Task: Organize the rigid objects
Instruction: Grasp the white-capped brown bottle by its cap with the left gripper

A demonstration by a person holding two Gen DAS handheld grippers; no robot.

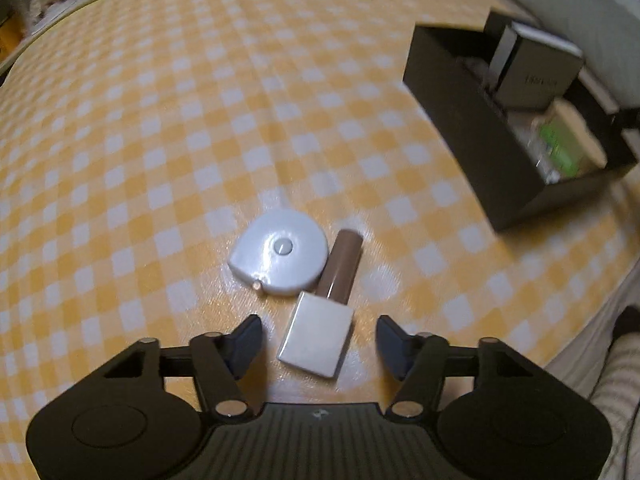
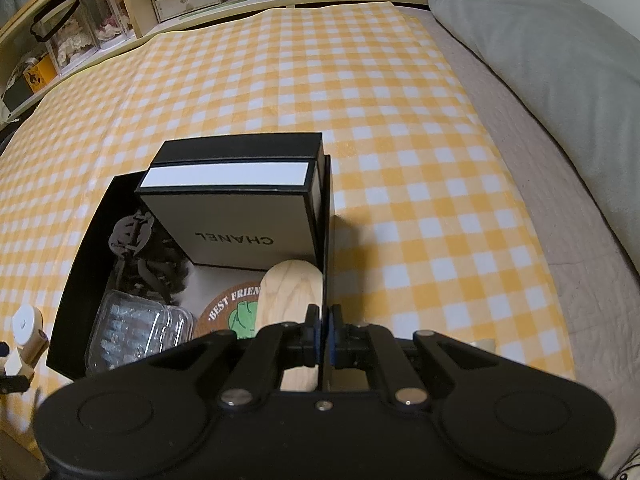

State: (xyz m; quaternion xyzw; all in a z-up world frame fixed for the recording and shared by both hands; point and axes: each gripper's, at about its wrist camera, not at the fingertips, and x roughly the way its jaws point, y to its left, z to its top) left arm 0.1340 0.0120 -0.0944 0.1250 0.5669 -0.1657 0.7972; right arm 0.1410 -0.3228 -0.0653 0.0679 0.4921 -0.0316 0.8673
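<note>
left wrist view: left gripper (image 1: 319, 338) released, its fingers either side of a nail polish bottle (image 1: 326, 310) without touching it, beside a white tape measure (image 1: 280, 256) on the checked cloth (image 1: 160, 120). right wrist view: right gripper (image 2: 323, 326) clenched on the rim of the black box (image 2: 327, 240).

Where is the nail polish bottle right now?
Left wrist view: nail polish bottle lies on the checked cloth between the open left gripper fingers, touching the round tape measure.
</note>
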